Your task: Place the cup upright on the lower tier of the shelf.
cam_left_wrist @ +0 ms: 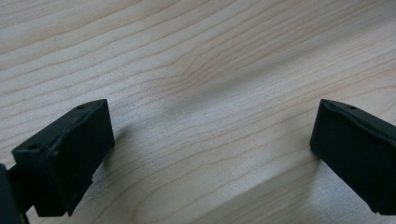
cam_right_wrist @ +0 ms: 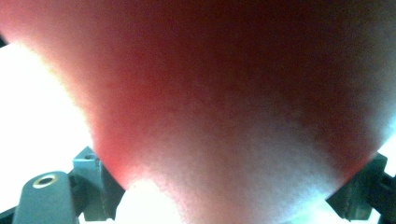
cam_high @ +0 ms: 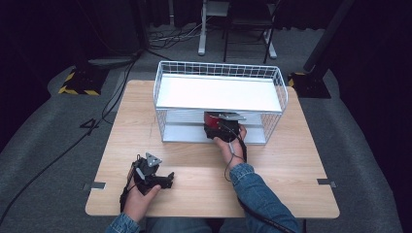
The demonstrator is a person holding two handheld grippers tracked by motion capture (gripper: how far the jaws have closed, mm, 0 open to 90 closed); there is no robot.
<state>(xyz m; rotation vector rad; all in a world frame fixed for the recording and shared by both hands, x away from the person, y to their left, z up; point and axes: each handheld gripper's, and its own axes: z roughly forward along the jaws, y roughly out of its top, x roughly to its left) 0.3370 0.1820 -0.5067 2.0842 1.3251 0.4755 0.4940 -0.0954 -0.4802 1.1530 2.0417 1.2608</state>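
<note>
one wooden table. one white wire shelf rack, two tiers. one red object (blurred, axis unclear) at the lower tier's front, pinched by the right gripper. left gripper, jaws spread, on the table's near left.

We see a light wood tabletop, square with rounded corners, its grain running left to right. On its far half stands a white wire rack with a flat white upper shelf and a lower shelf just above the wood. The left gripper rests on the near left part.
</note>
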